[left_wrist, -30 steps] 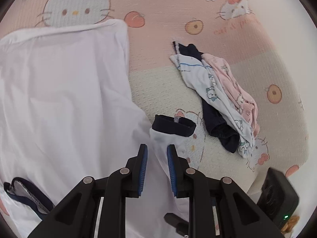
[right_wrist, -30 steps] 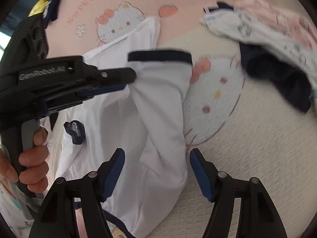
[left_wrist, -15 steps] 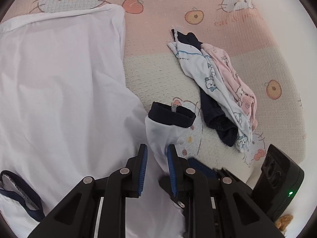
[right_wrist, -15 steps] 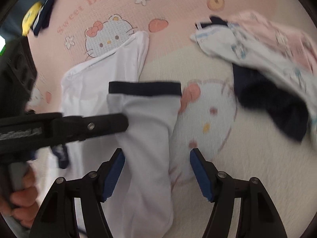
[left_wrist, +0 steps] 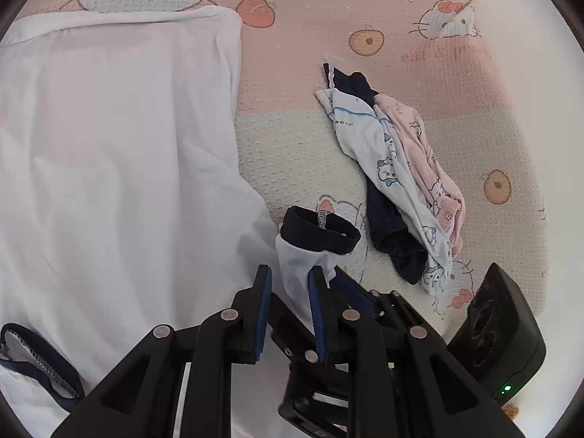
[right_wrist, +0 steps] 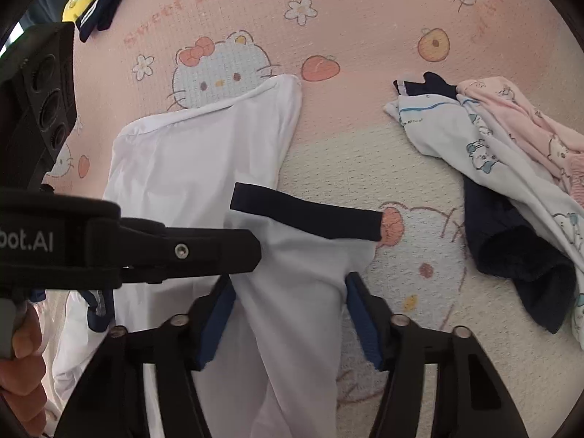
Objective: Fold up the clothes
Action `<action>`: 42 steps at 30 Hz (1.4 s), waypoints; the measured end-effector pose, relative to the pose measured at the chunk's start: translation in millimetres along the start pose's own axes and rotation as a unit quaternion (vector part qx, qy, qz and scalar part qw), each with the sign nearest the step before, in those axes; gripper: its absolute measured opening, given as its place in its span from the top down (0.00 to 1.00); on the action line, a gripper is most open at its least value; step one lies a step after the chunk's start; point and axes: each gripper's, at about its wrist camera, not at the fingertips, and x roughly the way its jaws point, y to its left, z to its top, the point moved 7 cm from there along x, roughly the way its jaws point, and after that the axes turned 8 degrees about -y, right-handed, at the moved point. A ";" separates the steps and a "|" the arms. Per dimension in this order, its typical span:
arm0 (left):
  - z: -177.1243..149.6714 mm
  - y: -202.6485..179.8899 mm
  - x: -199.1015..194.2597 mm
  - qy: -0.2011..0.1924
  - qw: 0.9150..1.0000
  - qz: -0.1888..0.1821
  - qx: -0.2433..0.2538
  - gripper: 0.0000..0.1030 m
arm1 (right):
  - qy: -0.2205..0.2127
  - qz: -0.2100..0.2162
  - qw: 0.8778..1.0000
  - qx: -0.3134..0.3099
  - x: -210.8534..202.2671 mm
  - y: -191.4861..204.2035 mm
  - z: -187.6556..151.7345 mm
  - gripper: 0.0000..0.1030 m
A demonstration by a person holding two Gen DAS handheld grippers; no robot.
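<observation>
Bed sheet [left_wrist: 310, 153], pink and cream with a cartoon-cat print: the work surface, which carries every garment. White shirt [left_wrist: 109, 146]: laid flat across the left of the sheet with its hem away from me, so that its body stays smooth while I deal with the sleeve. Heap of unfolded clothes [left_wrist: 401, 182], 1 pale blue, 1 pink, 1 navy: set well apart to the right, I judge to keep them clear of the fold. Sleeve [right_wrist: 303, 292], white with a navy cuff [right_wrist: 306, 215]: it lies off the shirt's body toward the right and looks due to be brought inward. My left gripper [left_wrist: 288, 292]: nearly closed, pads pinching the sleeve below the cuff to hold it taut. My right gripper [right_wrist: 288, 317]: about half open, its jaws having just been closing, with the sleeve between them; the pads stand at the cloth's 2 edges, not clamped.
</observation>
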 end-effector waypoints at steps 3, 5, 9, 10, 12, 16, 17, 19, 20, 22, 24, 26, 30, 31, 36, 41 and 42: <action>0.9 -1.0 0.1 0.002 1.000 0.001 0.001 0.82 | 0.005 -0.018 1.000 -0.003 5.2 -0.4 1.3 0.75; 1.5 -1.2 0.5 0.008 1.000 -0.004 -0.007 0.82 | 0.005 0.005 1.000 0.018 5.4 -3.7 0.2 0.85; 2.8 1.0 1.8 0.023 0.999 -0.007 -0.038 0.75 | -0.006 0.038 0.997 0.061 -2.9 -13.6 -3.2 0.85; 3.0 0.7 1.3 0.024 0.999 -0.008 -0.042 0.64 | -0.008 0.042 0.997 0.066 -4.1 -14.9 -3.8 0.85; 3.5 -1.9 -1.2 0.020 0.999 -0.012 -0.041 0.37 | -0.008 0.047 0.996 0.070 -7.1 -16.6 -5.5 0.85; 3.2 -10.5 -5.1 0.017 0.999 -0.022 -0.030 0.30 | -0.016 0.049 0.996 0.070 -13.8 -15.7 -4.8 0.85; 3.1 -11.8 -5.0 0.018 0.999 -0.023 -0.029 0.30 | -0.014 0.053 0.995 0.078 -14.1 -16.1 -4.7 0.85; 2.8 -13.3 -4.1 0.019 0.999 -0.025 -0.029 0.30 | -0.013 0.051 0.994 0.092 -15.3 -18.5 -4.9 0.82; 2.4 -13.0 -3.5 0.020 0.999 -0.025 -0.031 0.30 | -0.012 0.049 0.994 0.094 -15.2 -19.5 -4.9 0.72; 1.3 -10.6 -1.8 0.023 0.999 -0.026 -0.037 0.30 | -0.015 0.040 0.994 0.097 -15.2 -22.0 -3.7 0.59; 0.2 -7.4 -1.1 0.026 0.998 -0.025 -0.045 0.30 | -0.020 0.040 0.993 0.106 -16.7 -24.5 -1.6 0.56; 0.2 -5.3 -1.0 0.028 0.998 -0.024 -0.050 0.30 | -0.022 0.042 0.992 0.120 -16.8 -28.5 -0.9 0.56; 3.6 -4.9 -3.5 0.023 0.998 -0.023 -0.052 0.30 | -0.012 0.053 0.985 0.163 -13.1 -39.9 -3.3 0.56; 4.6 -5.5 -3.7 0.023 0.998 -0.024 -0.053 0.30 | -0.006 0.057 0.983 0.173 -11.5 -42.7 -4.5 0.56; 11.1 -14.4 1.6 0.025 0.999 -0.019 -0.039 0.30 | -0.003 0.057 0.973 0.223 -13.1 -59.6 -8.8 0.56; 12.7 -32.4 10.4 0.034 0.999 -0.002 0.001 0.30 | -0.006 0.062 0.971 0.232 -20.5 -64.0 -9.2 0.64; 12.7 -35.5 12.4 0.037 0.999 0.003 0.008 0.30 | -0.009 0.061 0.971 0.230 -22.6 -64.8 -8.2 0.65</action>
